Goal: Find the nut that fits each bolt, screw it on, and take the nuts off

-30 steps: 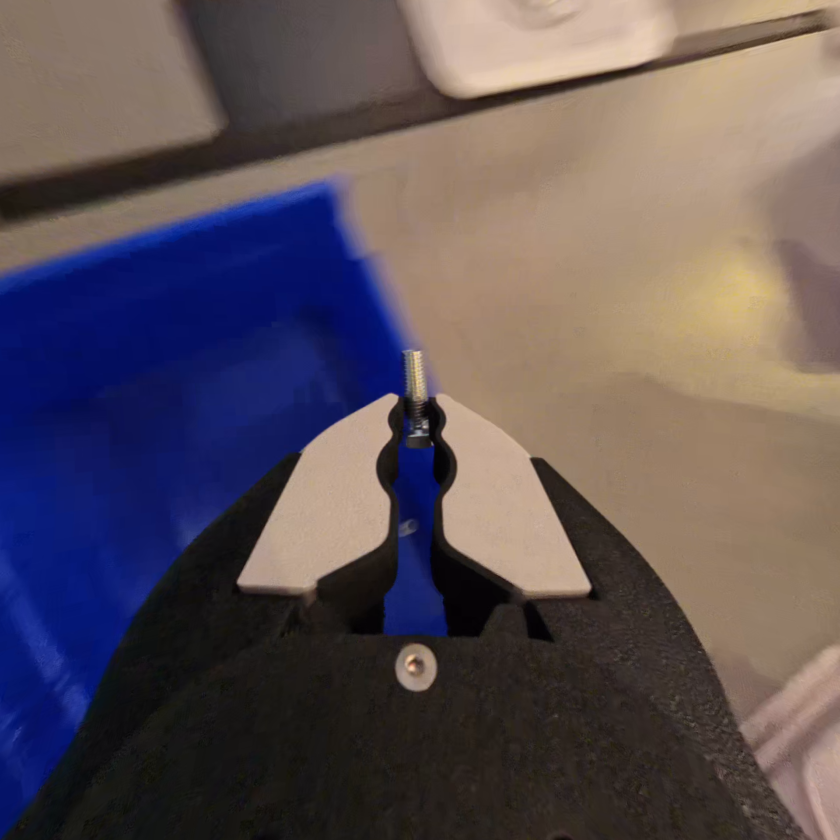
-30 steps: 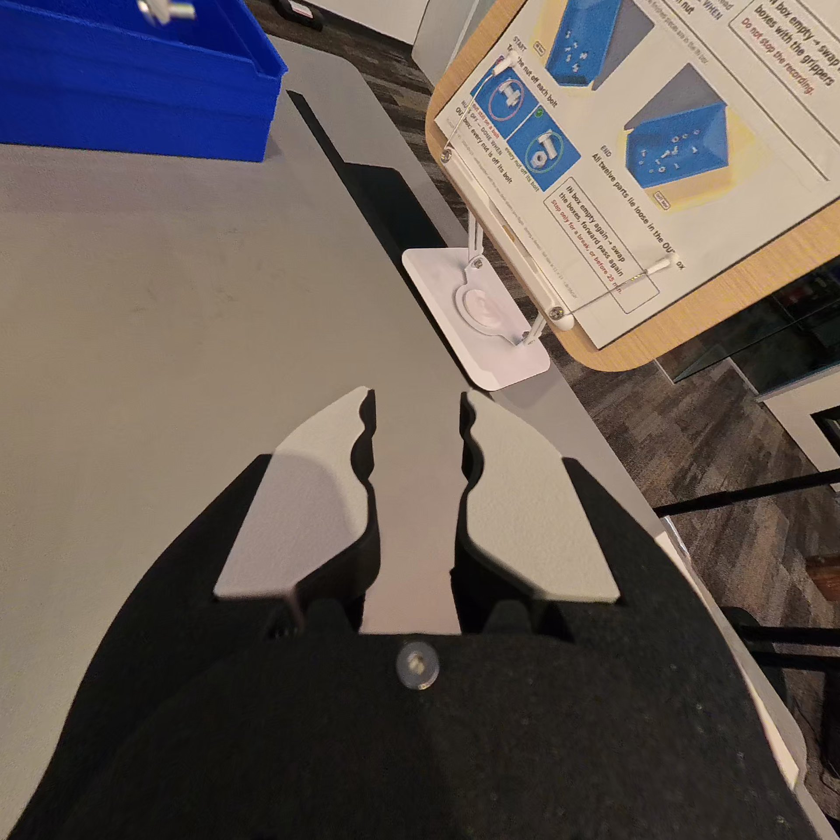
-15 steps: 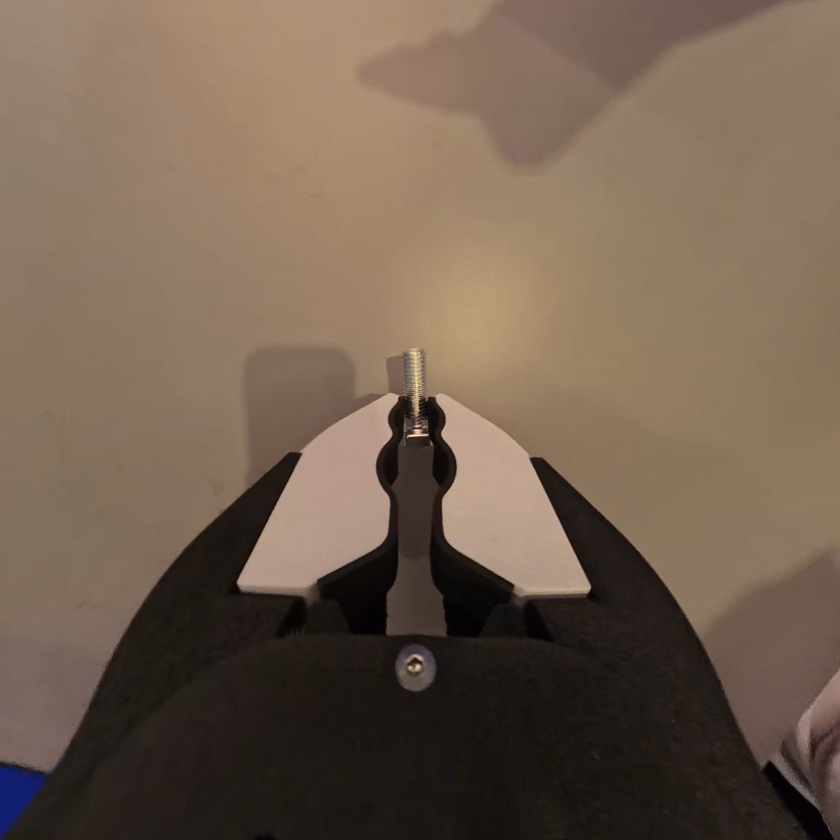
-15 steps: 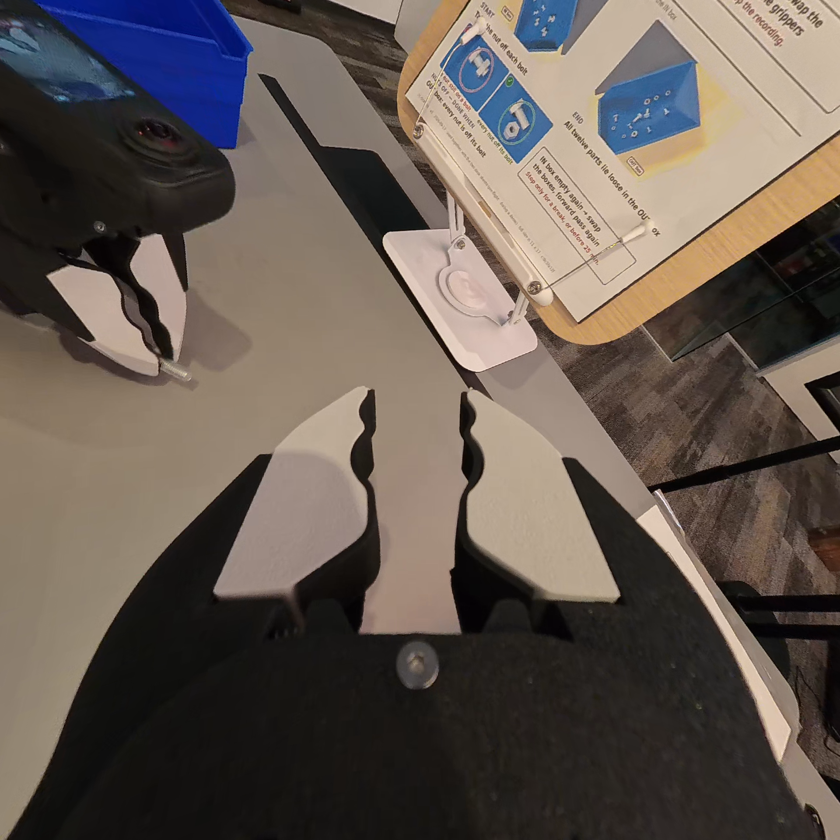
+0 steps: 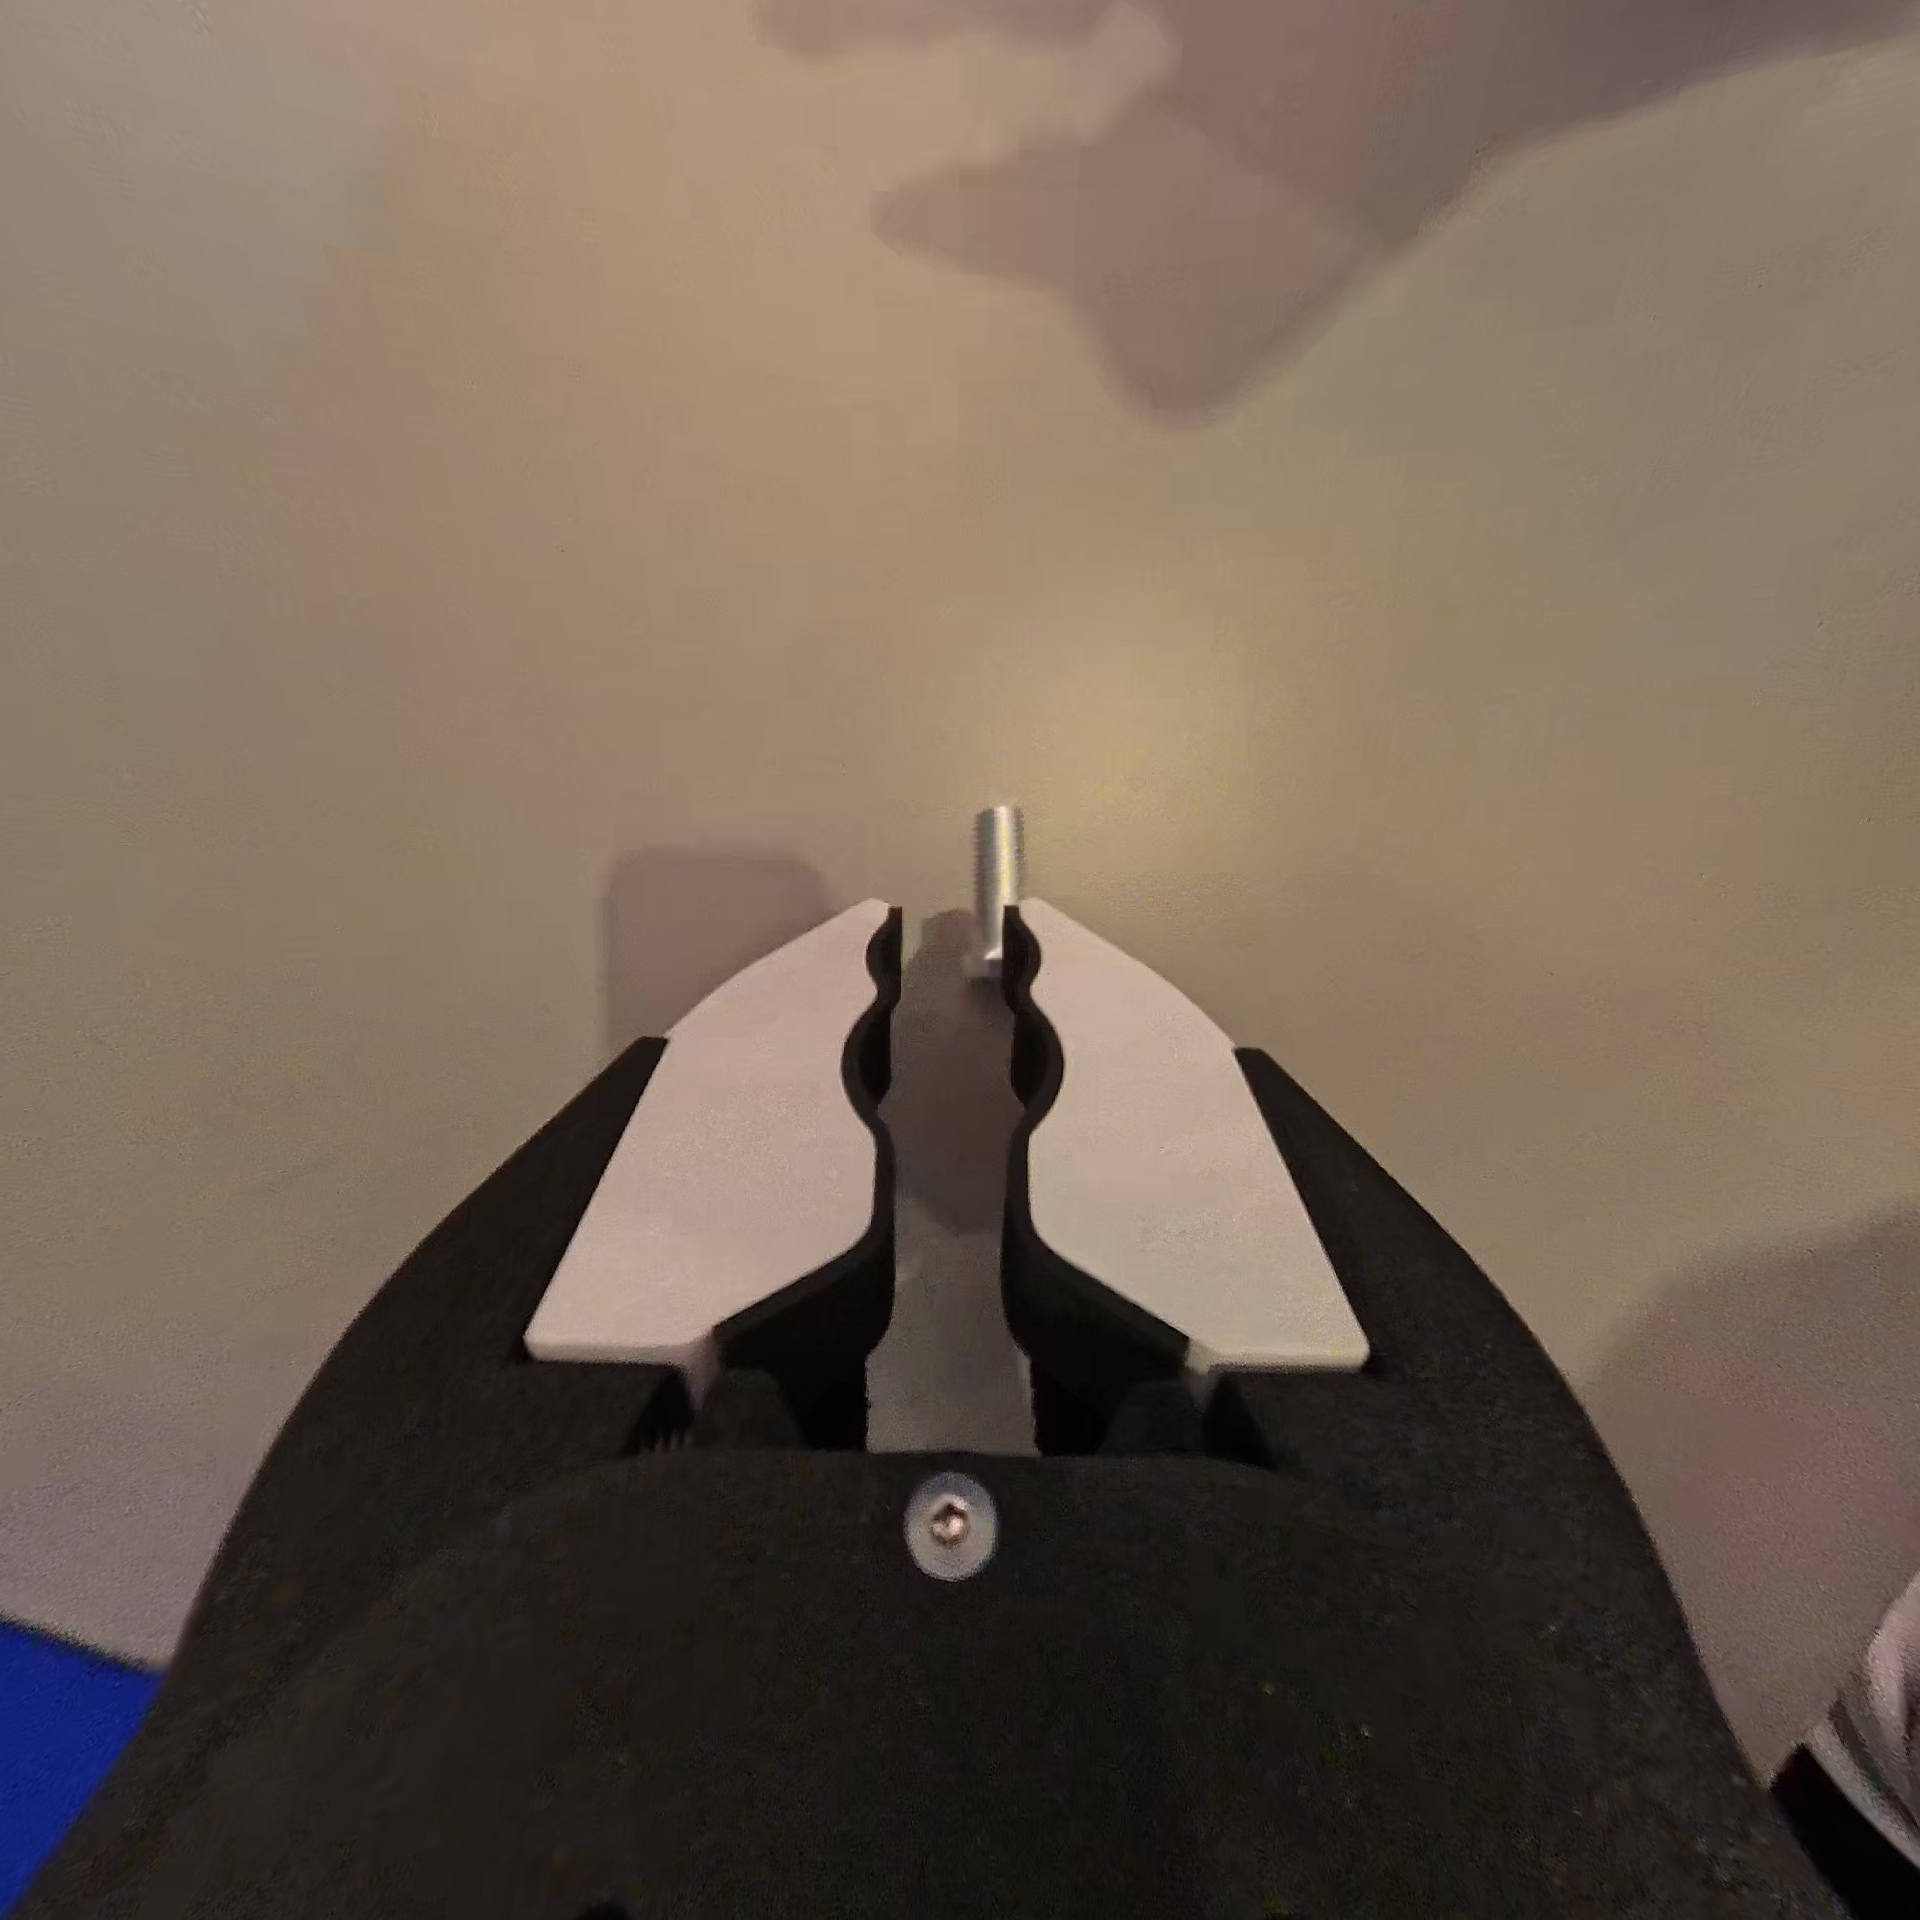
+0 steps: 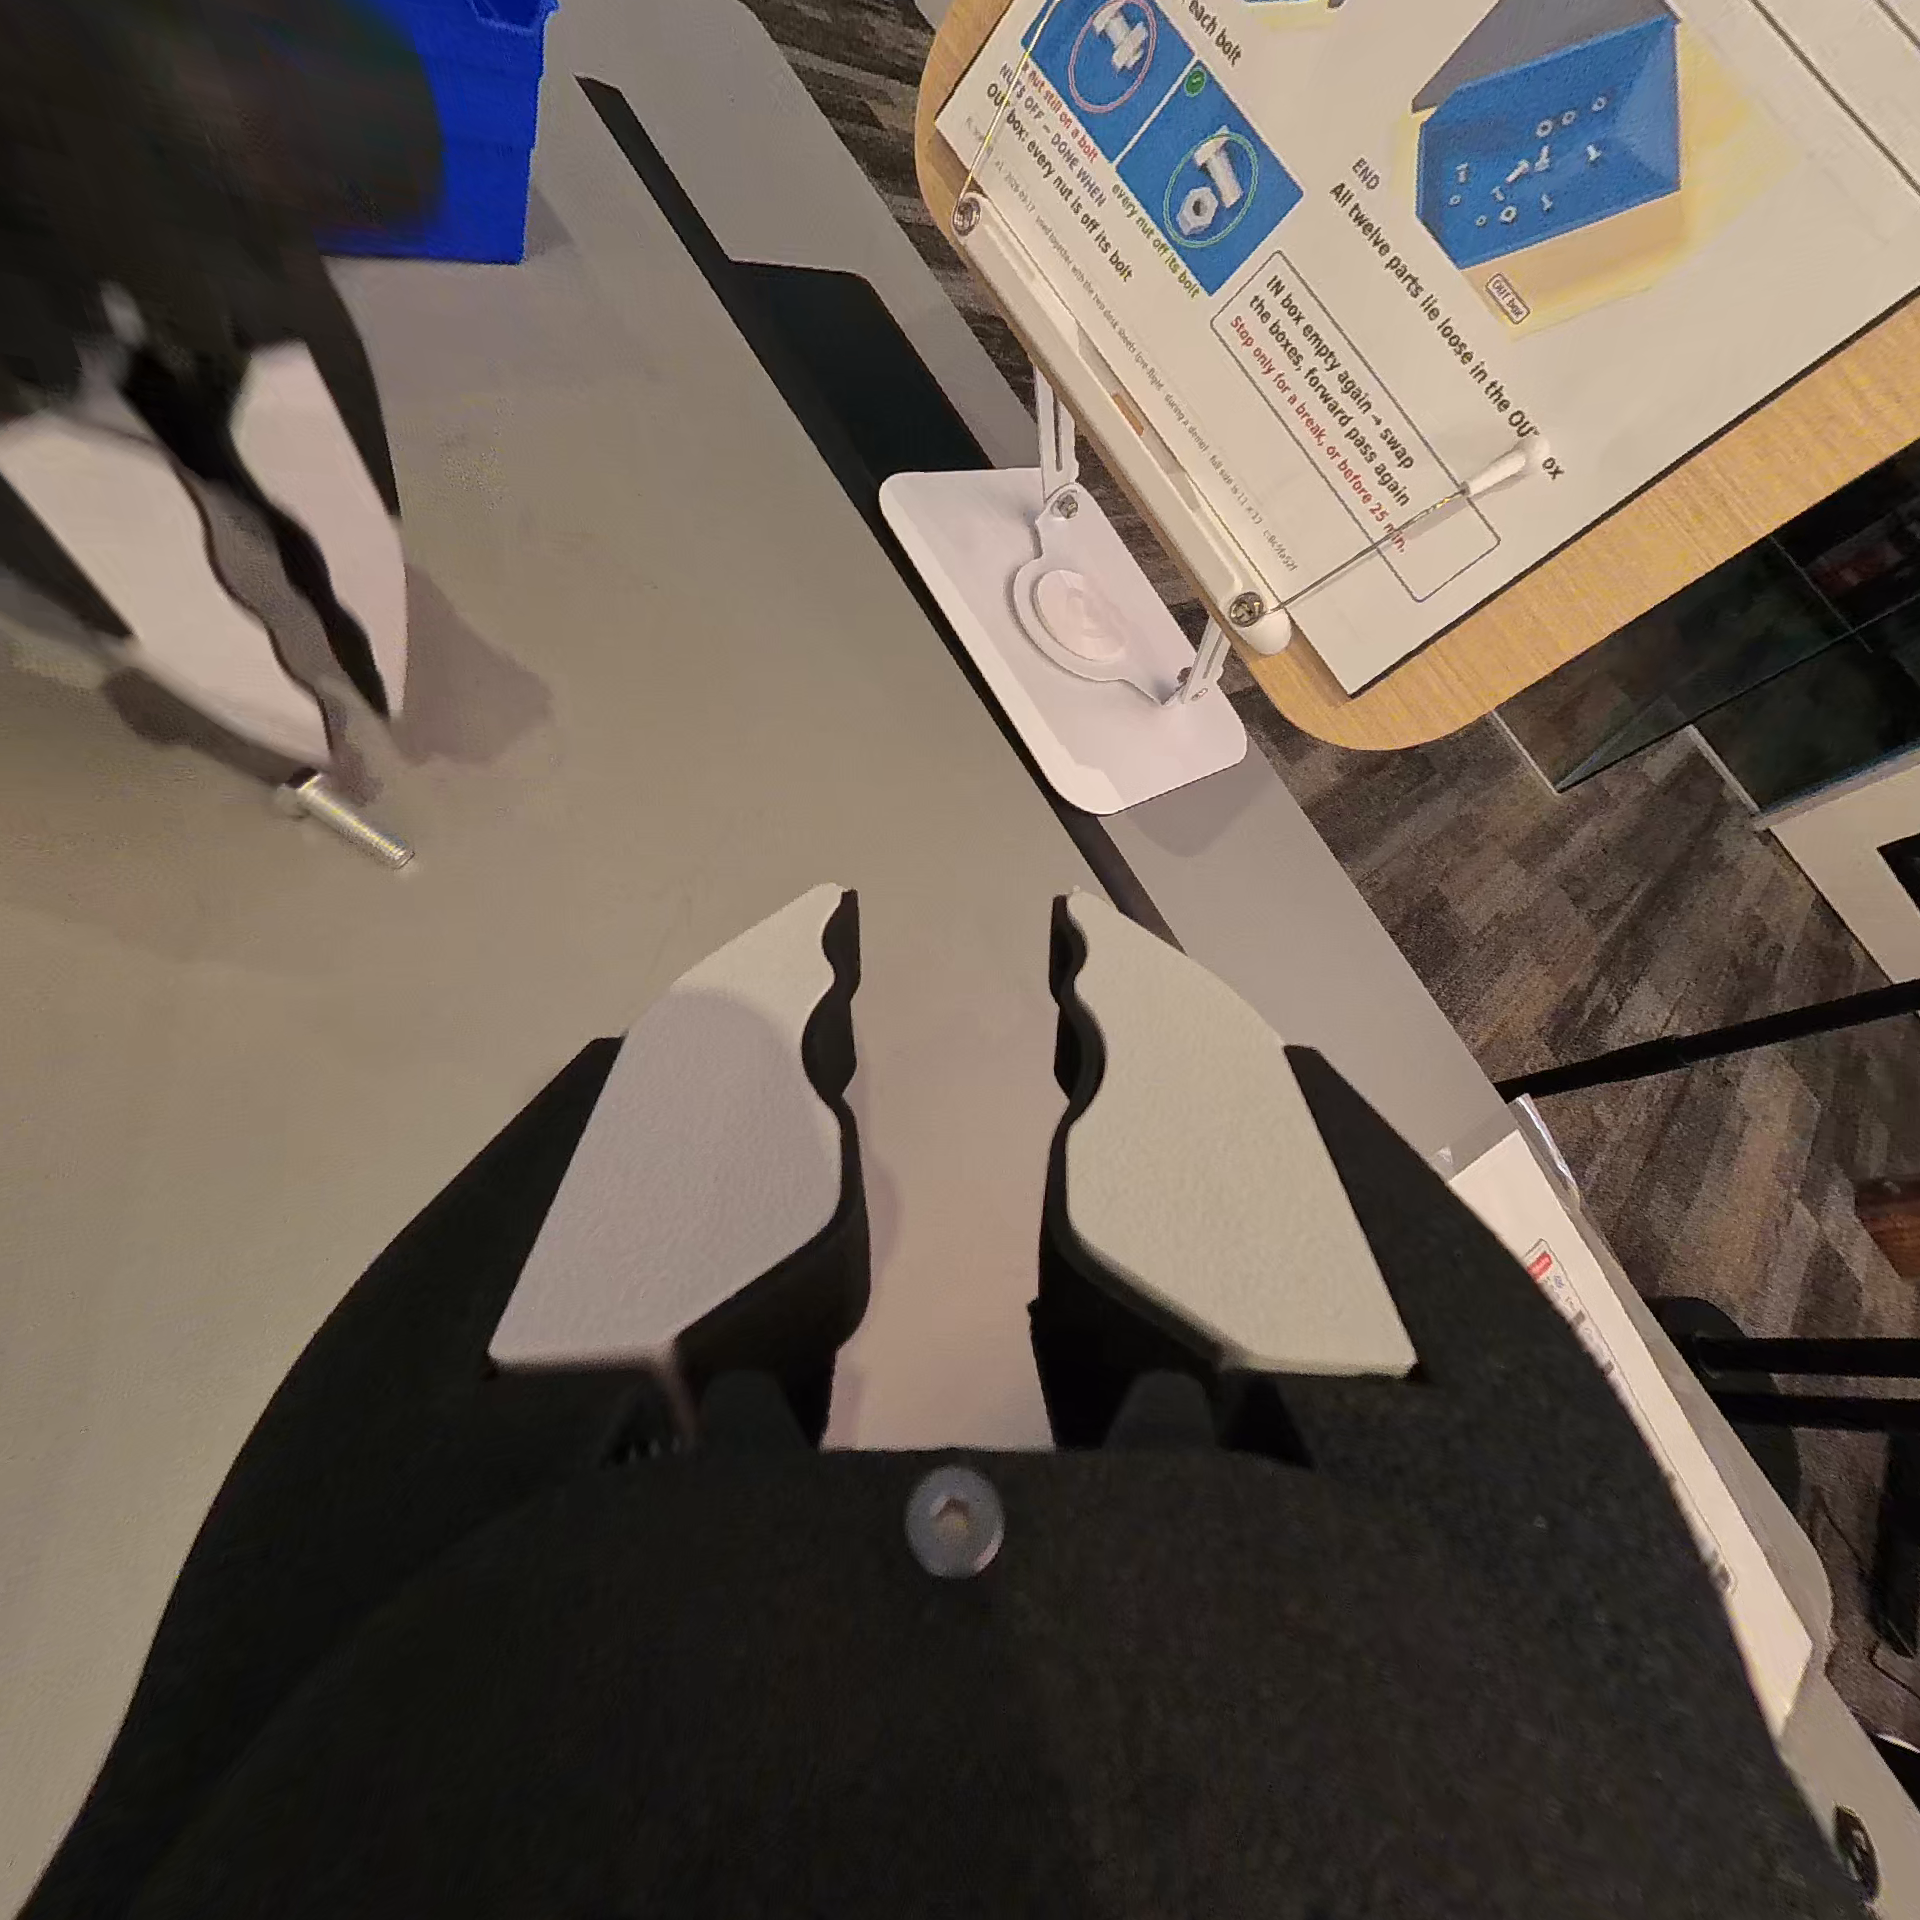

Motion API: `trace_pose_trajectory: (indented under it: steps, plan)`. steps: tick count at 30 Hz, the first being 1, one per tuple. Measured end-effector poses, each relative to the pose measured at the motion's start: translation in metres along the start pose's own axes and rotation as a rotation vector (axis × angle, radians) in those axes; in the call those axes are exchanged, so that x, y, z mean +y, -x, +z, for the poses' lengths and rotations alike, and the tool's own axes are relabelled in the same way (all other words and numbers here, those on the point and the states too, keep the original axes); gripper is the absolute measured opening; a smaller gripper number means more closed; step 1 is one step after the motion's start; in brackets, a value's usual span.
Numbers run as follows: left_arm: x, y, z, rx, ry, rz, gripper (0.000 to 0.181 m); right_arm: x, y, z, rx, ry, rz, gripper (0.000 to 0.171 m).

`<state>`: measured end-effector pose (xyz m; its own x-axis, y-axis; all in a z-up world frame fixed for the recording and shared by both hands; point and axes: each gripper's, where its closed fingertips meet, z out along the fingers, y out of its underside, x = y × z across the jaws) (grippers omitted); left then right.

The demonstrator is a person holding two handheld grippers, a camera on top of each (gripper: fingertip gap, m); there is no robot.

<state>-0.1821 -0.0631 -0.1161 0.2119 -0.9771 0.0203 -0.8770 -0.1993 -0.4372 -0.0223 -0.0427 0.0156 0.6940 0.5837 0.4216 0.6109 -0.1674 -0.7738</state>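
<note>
One threaded steel bolt (image 6: 343,825) lies on the smooth grey table (image 6: 644,623). Left gripper (image 5: 951,920) parted, apparently released; right gripper (image 6: 954,904) agape, empty.

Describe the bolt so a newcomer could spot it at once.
Start at the grey table. At its left, the left tongs point down with jaws parted; the bolt lies on the surface just below their tips. It is the only small shiny metal piece there: a short threaded silver shaft with no nut on it.
</note>
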Motion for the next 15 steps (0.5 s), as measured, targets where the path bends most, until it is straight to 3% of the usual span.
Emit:
trace_pose_trajectory:
  steps: [2,4,8,11,15]
  plan:
    - [0.004,0.017,-0.047,-0.04,-0.037,-0.029,0.026,0.002,-0.001,0.0,0.001,0.002,0.004,0.034]
    - [0.031,0.04,-0.104,-0.123,-0.038,-0.12,0.032,0.003,-0.002,0.0,0.001,0.009,0.006,0.034]
    - [0.139,0.092,-0.197,-0.426,0.048,-0.451,0.026,0.002,-0.006,-0.001,0.004,0.005,0.011,0.034]
    - [0.222,0.101,-0.211,-0.423,0.218,-0.689,0.022,0.003,-0.009,-0.003,0.013,0.008,0.012,0.034]
    - [0.264,0.105,-0.181,-0.197,0.287,-0.797,0.021,0.003,-0.014,-0.008,0.026,-0.001,0.021,0.034]
